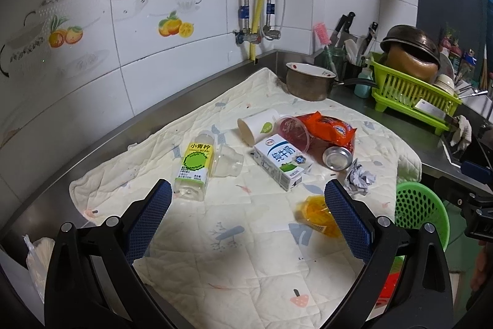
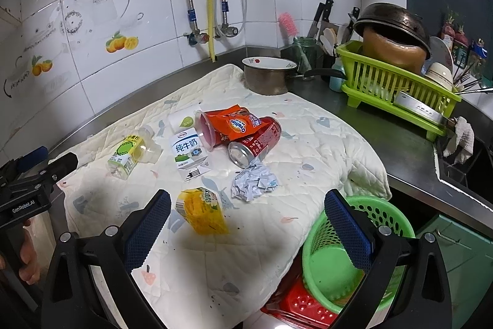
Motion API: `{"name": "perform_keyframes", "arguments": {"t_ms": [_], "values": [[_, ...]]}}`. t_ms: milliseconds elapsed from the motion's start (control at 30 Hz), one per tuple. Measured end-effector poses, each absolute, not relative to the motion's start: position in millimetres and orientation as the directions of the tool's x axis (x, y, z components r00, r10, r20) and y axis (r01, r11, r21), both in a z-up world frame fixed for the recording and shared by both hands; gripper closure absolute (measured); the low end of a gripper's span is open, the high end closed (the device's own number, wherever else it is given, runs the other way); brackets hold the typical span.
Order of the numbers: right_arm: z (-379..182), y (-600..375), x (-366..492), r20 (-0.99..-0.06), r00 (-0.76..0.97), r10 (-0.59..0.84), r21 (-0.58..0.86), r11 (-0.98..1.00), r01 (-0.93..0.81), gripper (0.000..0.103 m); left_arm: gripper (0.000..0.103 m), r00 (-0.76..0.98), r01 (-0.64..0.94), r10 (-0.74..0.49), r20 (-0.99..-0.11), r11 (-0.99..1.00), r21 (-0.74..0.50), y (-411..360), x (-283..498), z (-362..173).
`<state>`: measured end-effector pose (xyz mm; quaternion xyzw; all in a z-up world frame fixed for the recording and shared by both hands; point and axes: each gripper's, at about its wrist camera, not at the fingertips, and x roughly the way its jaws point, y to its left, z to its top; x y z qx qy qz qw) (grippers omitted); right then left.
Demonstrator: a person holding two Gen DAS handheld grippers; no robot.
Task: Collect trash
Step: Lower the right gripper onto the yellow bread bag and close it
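Trash lies on a white quilted cloth [image 1: 234, 252] [image 2: 308, 150]: a lime drink bottle [image 1: 194, 167] [image 2: 126, 156], a milk carton [image 1: 282, 164] [image 2: 188, 151], a paper cup [image 1: 257, 125], an orange snack bag [image 1: 332, 128] [image 2: 240, 121], a red cola can [image 1: 337, 158] [image 2: 255, 144], a crumpled paper ball [image 1: 359, 179] [image 2: 254, 181] and a yellow carton [image 1: 317, 216] [image 2: 203, 213]. A green mesh basket [image 1: 419, 208] [image 2: 336, 255] stands off the cloth's right edge. My left gripper [image 1: 248, 193] is open and empty above the cloth. My right gripper [image 2: 248, 204] is open and empty, just behind the yellow carton.
A metal pot [image 1: 308, 82] [image 2: 268, 76] sits at the cloth's far corner. A green dish rack [image 1: 409, 88] [image 2: 397, 82] with pans stands on the steel counter at right, with knives and utensils behind. Tiled wall and pipes at the back. A red crate [image 2: 302, 307] lies under the basket.
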<state>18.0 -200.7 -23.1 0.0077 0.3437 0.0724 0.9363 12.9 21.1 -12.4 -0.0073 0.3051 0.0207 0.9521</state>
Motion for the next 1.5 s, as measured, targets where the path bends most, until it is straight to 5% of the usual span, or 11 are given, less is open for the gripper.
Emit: {"name": "perform_keyframes", "arguments": {"t_ms": [567,1000,1367,1500], "values": [[-72.4,-173.7,44.7,-0.711,0.65,0.268,0.108,0.955,-0.276,0.008,0.005,0.779,-0.105,0.076,-0.623,0.994,-0.01,43.3,24.3,-30.8],[-120.7,-141.5,80.8,-0.772,0.519,0.366,0.162,0.904,-0.396,0.019,0.005,0.752,-0.142,0.1,-0.651,0.99,-0.013,58.8,30.1,-45.0],[-161.3,-116.8,116.9,-0.838,0.457,0.299,0.068,0.887,-0.456,0.02,0.005,0.739,-0.153,0.105,-0.666,0.988,-0.014,66.0,33.2,-52.0],[-171.1,-111.0,121.1,-0.853,0.446,0.271,0.028,0.877,-0.48,0.03,0.005,0.734,-0.154,0.104,-0.671,0.988,-0.015,66.8,34.8,-53.8]]}}
